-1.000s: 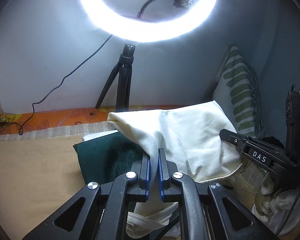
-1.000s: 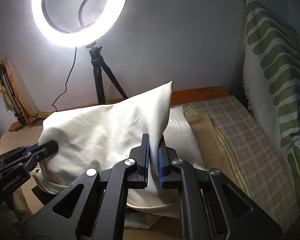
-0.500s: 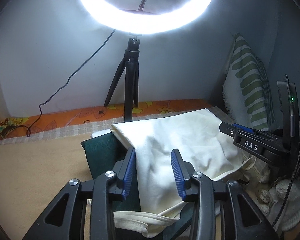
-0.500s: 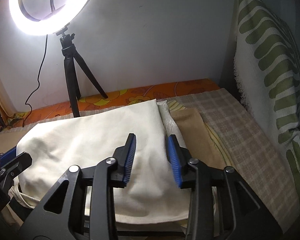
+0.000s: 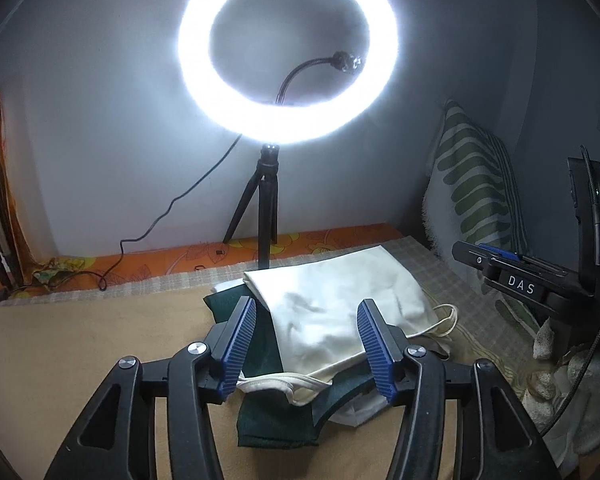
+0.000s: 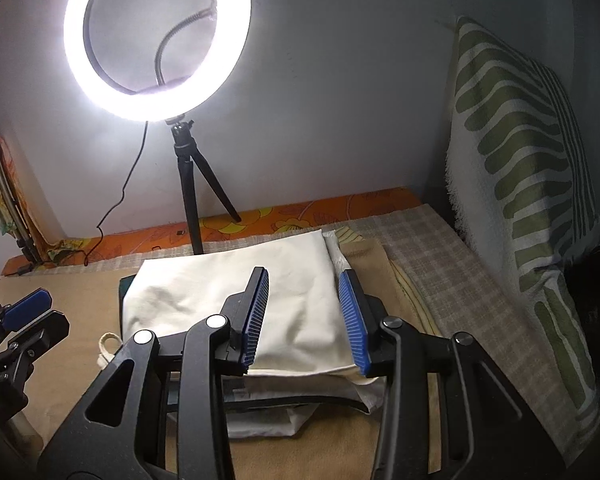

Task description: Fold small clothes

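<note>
From the left wrist view, the left gripper (image 5: 306, 346) hangs above the pile with its jaws apart and opening; the blue pads (image 5: 240, 344) press on nothing. The cream cloth (image 5: 340, 304) shows in the gap between them but lies below, flat on a dark green cloth (image 5: 272, 420) — both rest on a tan blanket (image 5: 80, 352) spread over the bed. A cream strap (image 5: 272, 382) loops out from the near edge of the cream cloth, and a thin cord (image 5: 448, 320) curls at its right side. Behind the pile a ring light (image 5: 288, 52) glows on a black tripod (image 5: 266, 208), whose cable (image 5: 172, 208) trails left along the wall. A green-striped pillow (image 5: 472, 192) leans in the right corner. The right gripper (image 5: 496, 260) enters from the right edge, near the cream cloth and clear of it.

From the right wrist view, the right gripper (image 6: 306, 318) is released too, its jaws parted and opening, with the cream cloth (image 6: 220, 292) seen between the pads but not pinched. The cloth is folded into a rough rectangle atop a stack of other folded pieces (image 6: 260, 412). A checked sheet (image 6: 440, 272) runs along the right, under the striped pillow (image 6: 528, 184). The left gripper (image 6: 24, 320) pokes in at the left edge, beside the pile. The ring light (image 6: 156, 40) stands behind.
</note>
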Tool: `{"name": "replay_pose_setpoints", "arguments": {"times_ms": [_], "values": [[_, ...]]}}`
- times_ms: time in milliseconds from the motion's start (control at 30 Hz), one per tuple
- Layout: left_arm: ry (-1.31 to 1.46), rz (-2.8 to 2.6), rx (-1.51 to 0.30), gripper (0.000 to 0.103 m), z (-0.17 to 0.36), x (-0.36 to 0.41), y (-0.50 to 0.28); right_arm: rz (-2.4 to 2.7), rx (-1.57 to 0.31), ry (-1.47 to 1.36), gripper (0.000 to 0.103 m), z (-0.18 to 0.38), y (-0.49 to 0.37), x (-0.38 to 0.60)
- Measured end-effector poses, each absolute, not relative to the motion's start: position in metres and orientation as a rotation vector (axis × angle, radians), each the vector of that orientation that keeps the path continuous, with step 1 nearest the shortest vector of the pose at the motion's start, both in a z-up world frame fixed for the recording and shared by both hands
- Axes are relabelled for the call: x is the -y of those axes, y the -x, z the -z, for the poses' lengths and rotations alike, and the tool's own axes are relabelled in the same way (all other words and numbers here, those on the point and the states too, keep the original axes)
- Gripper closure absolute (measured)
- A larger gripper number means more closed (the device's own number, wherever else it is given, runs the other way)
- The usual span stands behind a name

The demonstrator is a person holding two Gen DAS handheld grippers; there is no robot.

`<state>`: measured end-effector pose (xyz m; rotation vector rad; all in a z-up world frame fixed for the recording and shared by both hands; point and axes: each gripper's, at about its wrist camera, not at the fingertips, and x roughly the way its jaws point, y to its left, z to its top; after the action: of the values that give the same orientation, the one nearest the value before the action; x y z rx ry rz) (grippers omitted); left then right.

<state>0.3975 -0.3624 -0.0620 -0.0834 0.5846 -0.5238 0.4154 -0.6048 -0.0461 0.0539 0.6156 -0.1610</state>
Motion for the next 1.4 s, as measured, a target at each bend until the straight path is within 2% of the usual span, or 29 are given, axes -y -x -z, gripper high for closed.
{"name": "replay_pose_setpoints", "arguments": {"times_ms": [67,267,467,633,667,700,900,1100,1400], "values": [[0.087,0.525,-0.567,0.043,0.049,0.353,-0.383,0.159,-0.594,-0.057,0.057,0.029,-0.397,0.600],[0.084,0.532,-0.524,0.030,0.017,0.325,-0.336,0.157,-0.564,-0.059,0.055,-0.009,-0.341,0.580],[0.052,0.525,-0.493,0.014,0.005,0.290,-0.294,0.161,-0.530,-0.040,0.031,-0.028,-0.281,0.536],[0.055,0.502,-0.483,0.005,0.002,0.255,-0.266,0.182,-0.532,-0.008,0.021,-0.033,-0.245,0.499],[0.055,0.492,-0.480,0.002,0.003,0.248,-0.261,0.183,-0.527,-0.003,0.015,-0.034,-0.239,0.494],[0.058,0.488,-0.479,0.002,0.002,0.242,-0.256,0.187,-0.520,0.006,0.010,-0.036,-0.232,0.487],[0.034,0.479,-0.470,0.000,0.007,0.216,-0.222,0.200,-0.471,0.025,0.000,-0.046,-0.199,0.459],[-0.004,0.451,-0.449,0.000,0.013,0.200,-0.189,0.239,-0.436,0.023,0.000,-0.042,-0.174,0.444],[-0.071,0.463,-0.481,0.000,0.027,0.200,-0.164,0.237,-0.465,0.003,0.000,-0.006,-0.162,0.439]]}}
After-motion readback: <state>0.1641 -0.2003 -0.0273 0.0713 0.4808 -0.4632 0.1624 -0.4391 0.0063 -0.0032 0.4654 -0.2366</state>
